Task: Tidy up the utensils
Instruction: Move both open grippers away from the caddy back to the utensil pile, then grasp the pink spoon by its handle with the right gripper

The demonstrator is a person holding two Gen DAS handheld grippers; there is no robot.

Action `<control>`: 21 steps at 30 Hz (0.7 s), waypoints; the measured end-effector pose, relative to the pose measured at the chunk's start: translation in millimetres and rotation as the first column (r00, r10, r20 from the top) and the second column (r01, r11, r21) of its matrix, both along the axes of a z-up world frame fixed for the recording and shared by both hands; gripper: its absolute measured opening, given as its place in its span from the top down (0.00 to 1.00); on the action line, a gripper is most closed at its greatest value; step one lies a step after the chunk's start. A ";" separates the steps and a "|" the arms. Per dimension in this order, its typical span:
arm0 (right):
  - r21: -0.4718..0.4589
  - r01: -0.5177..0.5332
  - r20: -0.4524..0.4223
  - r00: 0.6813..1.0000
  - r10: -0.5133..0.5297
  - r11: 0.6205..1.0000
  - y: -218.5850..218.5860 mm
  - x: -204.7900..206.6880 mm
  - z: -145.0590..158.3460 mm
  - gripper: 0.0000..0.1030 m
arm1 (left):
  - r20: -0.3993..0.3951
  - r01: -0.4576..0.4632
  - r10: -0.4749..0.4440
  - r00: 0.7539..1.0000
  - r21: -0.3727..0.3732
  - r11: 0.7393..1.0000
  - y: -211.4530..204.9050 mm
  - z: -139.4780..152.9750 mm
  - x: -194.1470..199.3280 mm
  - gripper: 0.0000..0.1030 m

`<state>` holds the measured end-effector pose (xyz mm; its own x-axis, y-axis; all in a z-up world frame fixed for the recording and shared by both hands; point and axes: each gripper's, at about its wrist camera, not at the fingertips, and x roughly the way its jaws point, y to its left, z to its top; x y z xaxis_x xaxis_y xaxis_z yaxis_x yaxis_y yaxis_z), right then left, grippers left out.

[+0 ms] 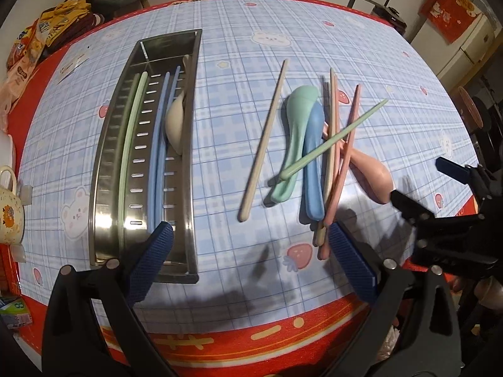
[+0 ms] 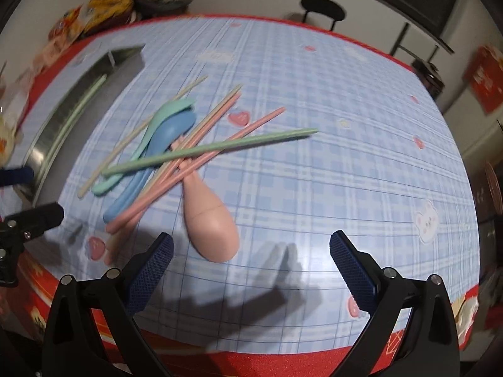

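A steel perforated tray (image 1: 103, 157) on the left holds a green chopstick (image 1: 127, 144), two blue chopsticks (image 1: 157, 144) and a cream spoon (image 1: 174, 122). To its right lies a pile: a cream chopstick (image 1: 264, 138), a mint spoon (image 1: 297, 132), a blue spoon (image 1: 314, 163), pink chopsticks (image 1: 344, 154), a green chopstick (image 1: 333, 139) across them and a pink spoon (image 1: 374, 176). My left gripper (image 1: 251, 251) is open and empty above the near table edge. My right gripper (image 2: 251, 254) is open and empty, just near of the pink spoon (image 2: 210, 223); it also shows in the left wrist view (image 1: 418, 185).
The table has a blue plaid cloth with a red border (image 1: 251, 342). A yellow mug (image 1: 9, 216) and snack bags (image 1: 37, 44) sit at the left edge. Chairs (image 2: 320, 6) and a red box (image 1: 449, 9) stand beyond the far side.
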<state>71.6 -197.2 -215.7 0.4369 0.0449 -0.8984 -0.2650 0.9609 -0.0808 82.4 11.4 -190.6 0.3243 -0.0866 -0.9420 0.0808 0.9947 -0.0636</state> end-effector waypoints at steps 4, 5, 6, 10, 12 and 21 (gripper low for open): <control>-0.021 -0.051 0.008 0.999 0.051 0.998 9.8 3.2 -6.1 0.06 | -0.001 0.014 -0.014 1.000 0.012 1.000 -4.7 -0.8 0.3 0.05; -0.022 -0.056 0.013 0.998 0.056 0.998 10.4 4.0 -5.6 0.10 | 0.000 0.012 -0.012 1.000 0.017 1.000 -4.9 -1.1 0.6 0.05; -0.024 -0.070 0.018 0.997 0.071 0.997 12.0 6.3 -6.0 0.20 | 0.000 0.009 -0.009 1.000 0.019 1.000 -4.2 -1.4 1.1 0.05; -0.026 -0.131 -0.018 0.991 0.130 0.991 19.4 12.6 -11.6 0.39 | -0.006 -0.019 0.019 1.000 0.012 1.000 1.2 -4.1 4.7 0.05; -0.044 -0.163 -0.025 0.986 0.162 0.986 27.1 12.0 -14.4 0.46 | -0.009 -0.035 0.035 0.999 0.008 0.999 4.7 -5.8 7.4 0.05; -0.099 -0.273 -0.026 0.962 0.272 0.957 45.9 8.5 -17.5 0.67 | -0.008 -0.003 0.003 1.000 -0.003 1.000 0.0 -9.3 15.8 0.05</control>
<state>80.1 -151.2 -233.3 0.4102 0.0696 -0.9093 -0.5169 0.8392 -0.1689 98.3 11.4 -199.8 0.3167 -0.0880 -0.9444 0.0768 0.9948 -0.0670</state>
